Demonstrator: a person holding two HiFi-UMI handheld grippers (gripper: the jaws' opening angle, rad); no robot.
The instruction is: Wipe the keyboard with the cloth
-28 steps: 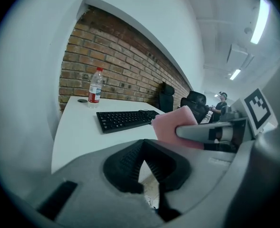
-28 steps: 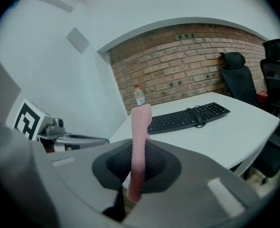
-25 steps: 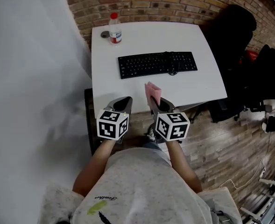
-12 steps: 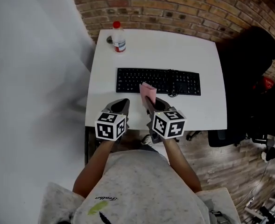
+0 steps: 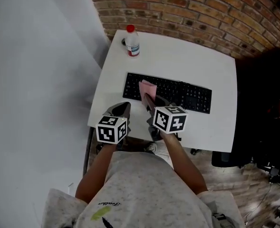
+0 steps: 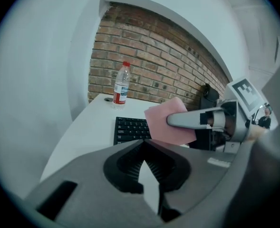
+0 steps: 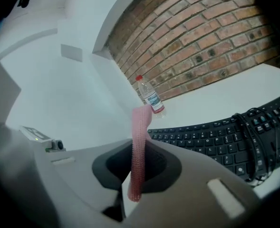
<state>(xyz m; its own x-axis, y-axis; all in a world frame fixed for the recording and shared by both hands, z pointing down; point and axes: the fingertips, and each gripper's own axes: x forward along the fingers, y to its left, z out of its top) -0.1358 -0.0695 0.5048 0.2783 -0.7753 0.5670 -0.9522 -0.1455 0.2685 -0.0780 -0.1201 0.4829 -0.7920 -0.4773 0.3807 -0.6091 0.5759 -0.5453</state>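
Pinching pink cloth [image 5: 148,87], right gripper [image 5: 147,99] over keyboard [image 5: 189,95]; left gripper [image 5: 124,106] closed, empty.

An office: white desk [image 5: 197,61] with keyboard [image 5: 178,92], black chair [image 5: 263,103], brick wall [image 5: 187,8]

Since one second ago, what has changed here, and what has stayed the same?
The right gripper, still shut on the cloth, moved forward from the near edge of the table to over the left part of the keyboard. The left gripper came forward only a little and stays shut and empty. Nothing was taken or let go. Keyboard and bottle kept their places.
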